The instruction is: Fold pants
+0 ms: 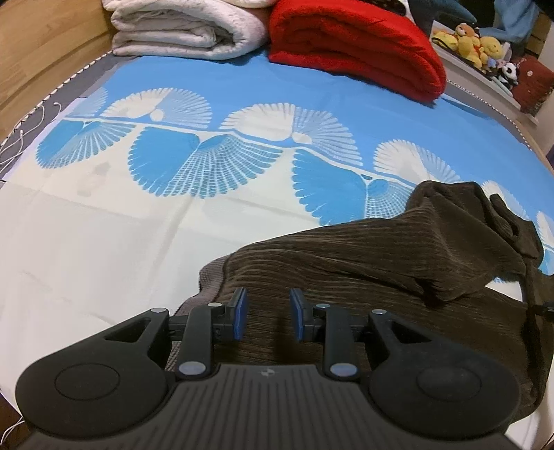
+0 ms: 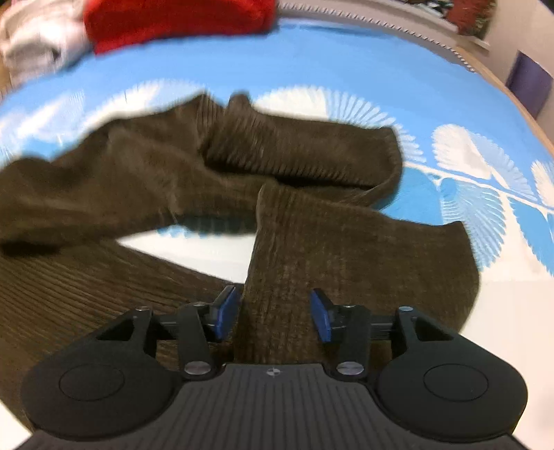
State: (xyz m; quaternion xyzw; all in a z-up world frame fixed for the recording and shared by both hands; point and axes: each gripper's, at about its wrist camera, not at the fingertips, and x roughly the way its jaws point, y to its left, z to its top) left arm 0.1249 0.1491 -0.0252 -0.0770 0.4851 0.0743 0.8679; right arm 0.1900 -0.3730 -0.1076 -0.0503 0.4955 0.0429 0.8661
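Lying rumpled on the bed, the dark brown ribbed corduroy-like pants (image 2: 311,221) sprawl with their legs crossed and doubled back, one end bunched into a hump in the left wrist view (image 1: 450,235). By the look of the deep folds, this cloth is soft, fairly thick and limp: it should drape rather than hold a line, and its ribbed nap will likely grip the pads well instead of slipping. A pinch at a hem or along the waistband edge, through a single layer or a clean doubled edge, seems the surest hold; grabbing mid-leg would only drag a wad.

Over the fabric, the left gripper (image 1: 268,313) has its blue pads parted with nothing pinched between them. Beside it, the right gripper (image 2: 273,313) stands released too, a leg of cloth running up between the jaws but clear of both pads.

Beneath lies a blue-and-white sheet with fan patterns (image 1: 207,86). Farther off sit a folded red blanket (image 1: 356,48) and a folded white quilt (image 1: 183,31).
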